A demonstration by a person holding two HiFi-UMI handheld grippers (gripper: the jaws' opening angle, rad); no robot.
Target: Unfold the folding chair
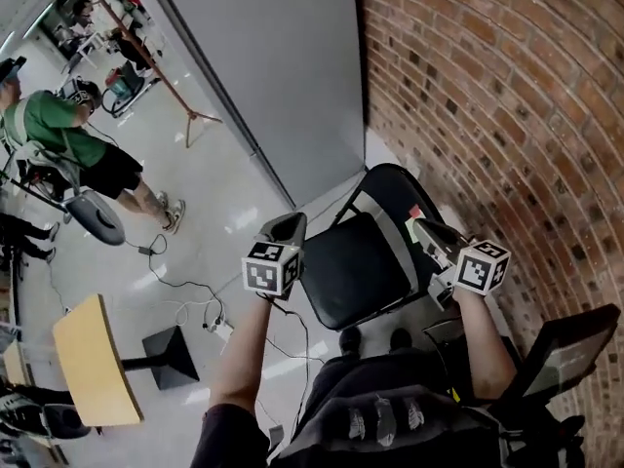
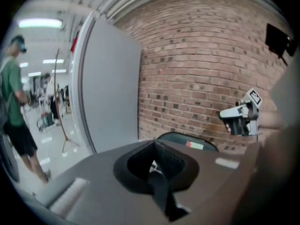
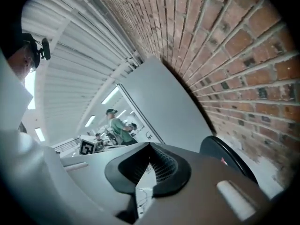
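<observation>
The black folding chair stands opened out beside the brick wall, its seat flat and its rounded backrest toward the wall. My left gripper hovers over the seat's left edge, jaws shut with nothing between them. My right gripper hangs over the seat's right side near the backrest, also shut and empty. In the left gripper view the closed jaws point at the chair's backrest top, with the right gripper at the side. The right gripper view shows its closed jaws and the backrest.
A brick wall runs along the right. A grey partition panel stands behind the chair. A person in a green shirt stands at far left. A wooden tablet desk, floor cables and another black chair lie nearby.
</observation>
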